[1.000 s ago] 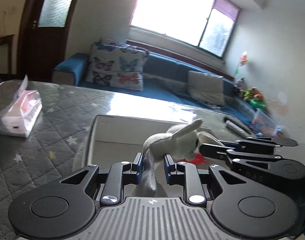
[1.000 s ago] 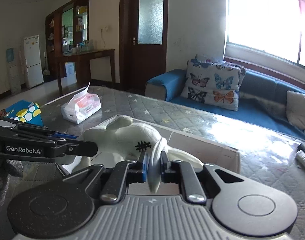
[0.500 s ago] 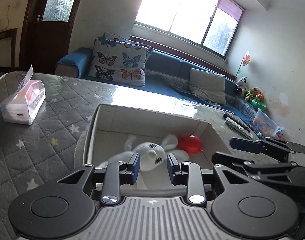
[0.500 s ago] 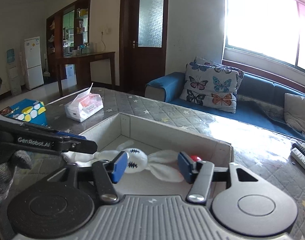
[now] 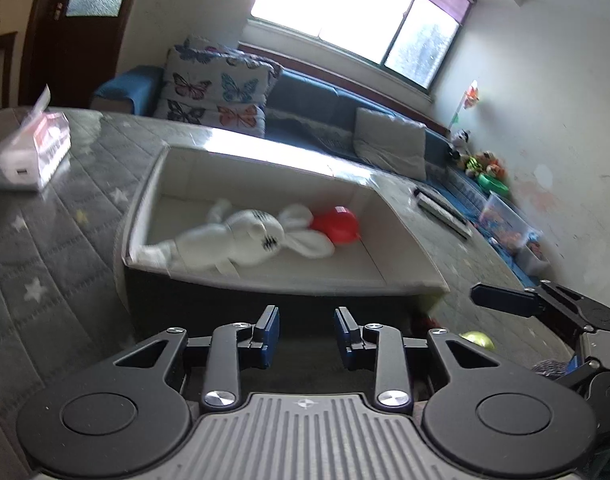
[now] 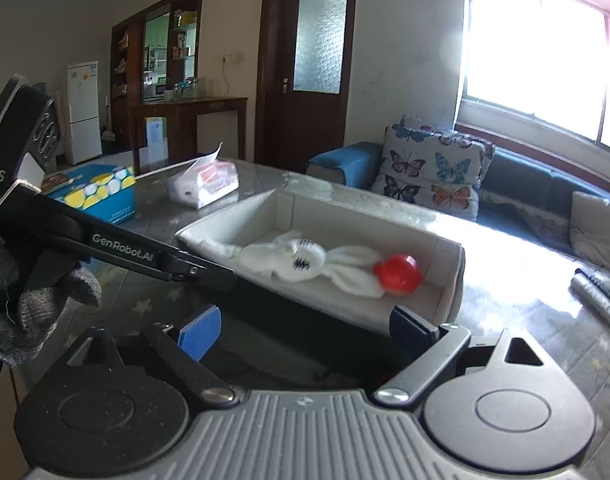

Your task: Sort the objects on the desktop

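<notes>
Both my grippers, left [image 5: 307,334] and right [image 6: 301,330], just spread and let go; bunny [image 5: 245,240] now lies in the box [image 5: 401,240] beside the red ball [image 5: 339,226].

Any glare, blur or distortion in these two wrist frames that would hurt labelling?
Left wrist view: window blown out, glare strip on the table behind the box, plush rabbit smeared by motion blur. Right wrist view: window overexposed, bright reflection on the table, rabbit and red ball sharper. Both: strong fisheye bending at the edges.
</notes>
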Motion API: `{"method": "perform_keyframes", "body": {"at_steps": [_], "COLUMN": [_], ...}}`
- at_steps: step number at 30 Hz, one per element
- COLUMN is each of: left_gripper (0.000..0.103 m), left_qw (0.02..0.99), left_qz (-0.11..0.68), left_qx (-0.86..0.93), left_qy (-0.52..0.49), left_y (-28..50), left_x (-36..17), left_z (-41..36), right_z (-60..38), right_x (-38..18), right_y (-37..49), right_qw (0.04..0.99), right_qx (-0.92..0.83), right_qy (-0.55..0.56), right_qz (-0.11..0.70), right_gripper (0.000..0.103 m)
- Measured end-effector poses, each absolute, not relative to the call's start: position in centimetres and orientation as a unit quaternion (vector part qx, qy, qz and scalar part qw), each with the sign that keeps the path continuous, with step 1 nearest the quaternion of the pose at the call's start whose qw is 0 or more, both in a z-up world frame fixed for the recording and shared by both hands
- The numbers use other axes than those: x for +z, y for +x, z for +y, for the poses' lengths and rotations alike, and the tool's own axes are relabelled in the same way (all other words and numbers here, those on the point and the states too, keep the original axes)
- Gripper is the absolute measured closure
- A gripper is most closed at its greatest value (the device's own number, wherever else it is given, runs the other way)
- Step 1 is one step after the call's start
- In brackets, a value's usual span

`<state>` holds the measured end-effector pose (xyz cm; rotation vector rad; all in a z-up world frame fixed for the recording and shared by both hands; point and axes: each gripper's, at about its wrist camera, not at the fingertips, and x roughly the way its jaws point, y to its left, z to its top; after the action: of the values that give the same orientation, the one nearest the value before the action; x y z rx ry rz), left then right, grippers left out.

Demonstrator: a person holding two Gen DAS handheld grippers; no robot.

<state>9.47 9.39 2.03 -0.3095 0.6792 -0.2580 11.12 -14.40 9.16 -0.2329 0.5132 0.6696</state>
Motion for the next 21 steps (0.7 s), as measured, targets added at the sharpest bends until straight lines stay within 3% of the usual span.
{"method": "perform_keyframes", "body": {"at_steps": [21], "left_gripper": [0.069], "left_qw": [0.892], "left_qz": [0.373], "left_qx": [-0.19], "left_qy": [-0.17], "left_y": [7.6], "left_x": [-0.6], "left_z": [6.4], "right_z": [-12.2], "right_x": [2.6], "right_y": [9.0], "right_qw": [0.878], "right_qx": [0.327], "right_qy": [-0.136], "right_qz": [0.322], "right_gripper": [0.011]}}
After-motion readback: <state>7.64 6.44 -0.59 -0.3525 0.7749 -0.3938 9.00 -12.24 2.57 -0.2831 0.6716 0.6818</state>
